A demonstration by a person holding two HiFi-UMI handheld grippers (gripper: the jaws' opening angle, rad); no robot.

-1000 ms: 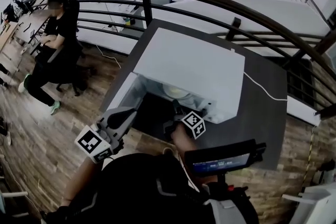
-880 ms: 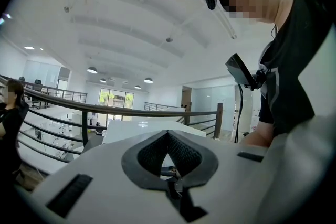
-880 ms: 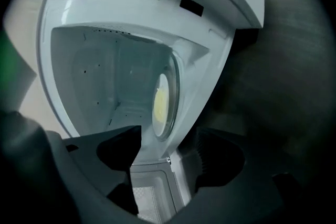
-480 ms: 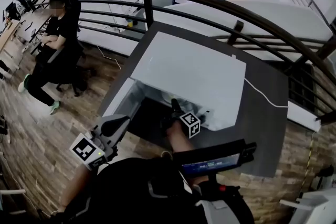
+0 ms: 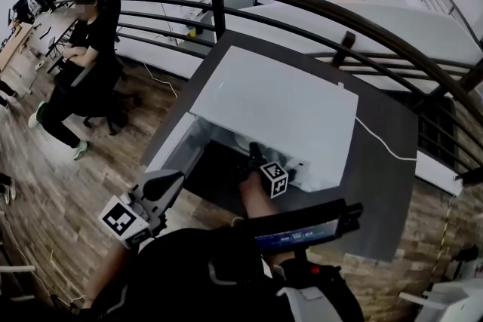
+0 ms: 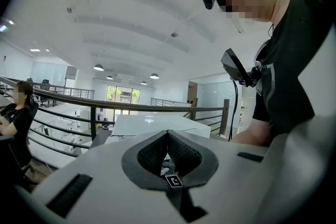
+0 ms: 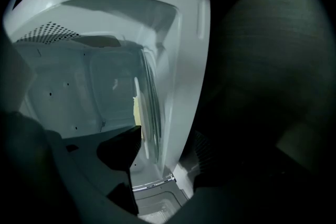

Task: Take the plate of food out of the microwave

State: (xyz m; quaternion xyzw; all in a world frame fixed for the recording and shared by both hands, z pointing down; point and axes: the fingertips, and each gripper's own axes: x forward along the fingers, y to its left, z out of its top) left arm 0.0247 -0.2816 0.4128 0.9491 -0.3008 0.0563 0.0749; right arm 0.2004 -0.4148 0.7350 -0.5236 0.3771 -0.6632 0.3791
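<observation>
Standing wide apart with nothing pressed between them, the jaws of the right gripper (image 7: 167,131) point into the open microwave (image 5: 279,102), where the plate (image 7: 149,102) of yellow food (image 7: 136,110) sits edge-on at their twelve o'clock, its rim lined up with the gap. The left gripper (image 5: 170,181), jaws together and empty, hangs well back at the oven's seven o'clock, so the right one looks the nearer for the grab.

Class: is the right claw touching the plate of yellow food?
Cannot tell: in the right gripper view the open right claw frames the pale round plate, but one tip overlaps it.
</observation>
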